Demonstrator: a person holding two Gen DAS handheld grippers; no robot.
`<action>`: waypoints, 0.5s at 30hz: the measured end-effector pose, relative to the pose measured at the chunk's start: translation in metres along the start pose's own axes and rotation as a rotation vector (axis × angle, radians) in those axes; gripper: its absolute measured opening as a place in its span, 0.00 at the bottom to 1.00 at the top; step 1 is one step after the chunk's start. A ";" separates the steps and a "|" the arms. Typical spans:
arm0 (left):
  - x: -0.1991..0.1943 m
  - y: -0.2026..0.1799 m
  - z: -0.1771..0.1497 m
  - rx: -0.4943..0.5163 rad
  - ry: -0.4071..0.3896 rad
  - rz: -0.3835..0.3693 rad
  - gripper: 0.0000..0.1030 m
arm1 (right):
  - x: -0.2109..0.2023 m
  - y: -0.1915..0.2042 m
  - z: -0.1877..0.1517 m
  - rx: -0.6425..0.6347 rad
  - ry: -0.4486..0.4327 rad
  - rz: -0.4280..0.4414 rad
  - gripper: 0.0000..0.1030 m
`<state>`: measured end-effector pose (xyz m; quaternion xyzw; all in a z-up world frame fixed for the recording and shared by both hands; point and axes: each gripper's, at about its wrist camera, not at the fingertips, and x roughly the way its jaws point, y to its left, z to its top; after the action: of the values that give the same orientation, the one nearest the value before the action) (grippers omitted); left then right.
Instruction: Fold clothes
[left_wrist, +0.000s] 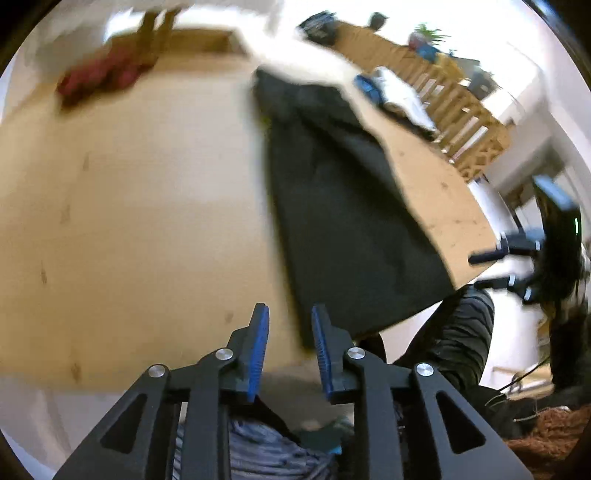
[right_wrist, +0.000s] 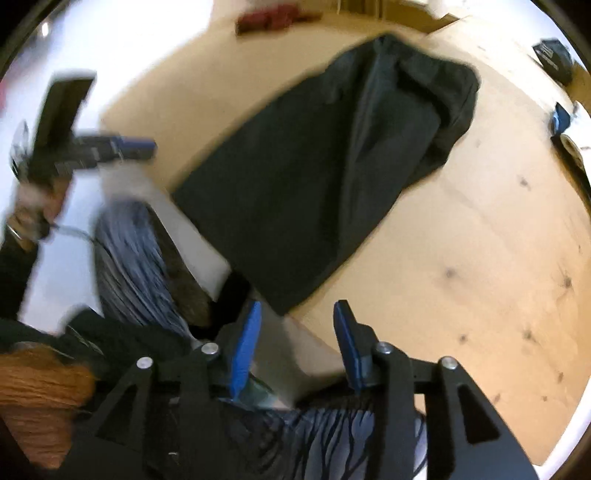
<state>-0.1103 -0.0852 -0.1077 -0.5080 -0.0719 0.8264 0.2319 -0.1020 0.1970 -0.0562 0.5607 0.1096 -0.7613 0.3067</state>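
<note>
Nearest, both grippers were spread and empty: the left gripper (left_wrist: 290, 347) and right gripper (right_wrist: 297, 345) hovered off the worktop's (left_wrist: 129, 221) near edge. Beyond them the dark garment (right_wrist: 314, 177) lay on the worktop, its near hem overhanging that edge. Grabbing only 1 layer there could likely drag it off or skew the fold. Farther back lay a red cloth (left_wrist: 96, 79). No writing was legible.

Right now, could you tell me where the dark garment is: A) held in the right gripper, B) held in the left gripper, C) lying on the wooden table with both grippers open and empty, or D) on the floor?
C: the dark garment lies on the wooden table, and the left gripper and right gripper are open and empty.
</note>
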 end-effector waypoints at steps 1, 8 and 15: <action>0.005 -0.010 0.010 0.026 -0.006 -0.011 0.28 | -0.010 -0.010 0.010 0.026 -0.043 -0.002 0.40; 0.087 -0.048 0.054 0.164 0.145 0.002 0.29 | 0.002 -0.105 0.123 0.200 -0.140 -0.204 0.42; 0.111 -0.037 0.072 0.184 0.225 0.033 0.30 | 0.075 -0.193 0.224 0.342 -0.048 -0.322 0.48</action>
<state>-0.2034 0.0060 -0.1498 -0.5752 0.0391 0.7710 0.2705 -0.4061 0.2089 -0.0813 0.5614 0.0599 -0.8210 0.0844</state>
